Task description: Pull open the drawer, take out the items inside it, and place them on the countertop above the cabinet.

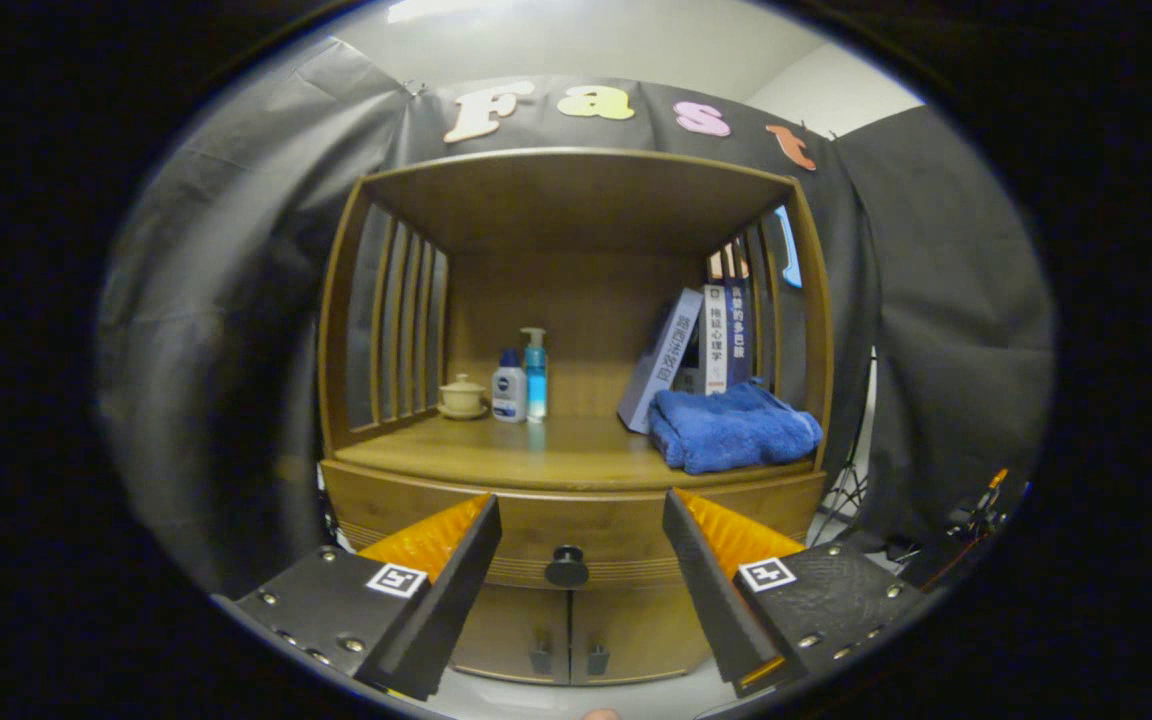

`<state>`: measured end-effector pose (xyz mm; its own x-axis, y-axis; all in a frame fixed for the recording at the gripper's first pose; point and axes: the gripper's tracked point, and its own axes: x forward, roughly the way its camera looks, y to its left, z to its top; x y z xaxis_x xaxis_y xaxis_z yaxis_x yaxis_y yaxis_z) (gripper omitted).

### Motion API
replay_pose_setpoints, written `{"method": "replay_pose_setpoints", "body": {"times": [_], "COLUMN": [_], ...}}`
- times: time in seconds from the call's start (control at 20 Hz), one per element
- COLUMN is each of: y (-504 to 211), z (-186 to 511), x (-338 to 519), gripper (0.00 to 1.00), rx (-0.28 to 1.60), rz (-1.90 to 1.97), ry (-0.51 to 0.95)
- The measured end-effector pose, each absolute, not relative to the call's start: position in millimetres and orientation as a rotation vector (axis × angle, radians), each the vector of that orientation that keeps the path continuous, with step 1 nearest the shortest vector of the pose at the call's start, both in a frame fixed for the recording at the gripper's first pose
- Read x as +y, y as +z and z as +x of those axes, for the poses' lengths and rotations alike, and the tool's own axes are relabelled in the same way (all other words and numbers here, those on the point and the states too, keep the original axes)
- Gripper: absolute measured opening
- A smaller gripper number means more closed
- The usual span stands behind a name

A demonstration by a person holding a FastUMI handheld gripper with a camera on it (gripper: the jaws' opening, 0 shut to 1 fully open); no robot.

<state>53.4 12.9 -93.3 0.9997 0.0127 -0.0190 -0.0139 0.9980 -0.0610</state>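
A wooden cabinet stands ahead of me. Its drawer (536, 525) is pushed in flush, with a round dark knob (567, 567) at its middle. My gripper (581, 505) is open, and the knob sits between the two fingers, a short way beyond their tips. Nothing is held. The countertop (556, 452) above the drawer is a wooden shelf under a roofed frame. What lies inside the drawer is hidden.
On the countertop stand a small lidded cup (462, 397), a white bottle (509, 390) and a blue pump bottle (534, 373) at the back left. Leaning books (681, 350) and a folded blue towel (733, 428) fill the right. Two small doors (568, 640) sit below the drawer.
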Motion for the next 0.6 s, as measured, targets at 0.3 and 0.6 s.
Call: {"method": "replay_pose_setpoints", "body": {"times": [0.3, 0.6], "y": [-140, -193], "z": [101, 138], "x": [11, 27], "gripper": [0.98, 0.83], "rx": [0.074, 0.19], "rz": [-0.023, -0.04], "ry": [0.037, 0.072]}}
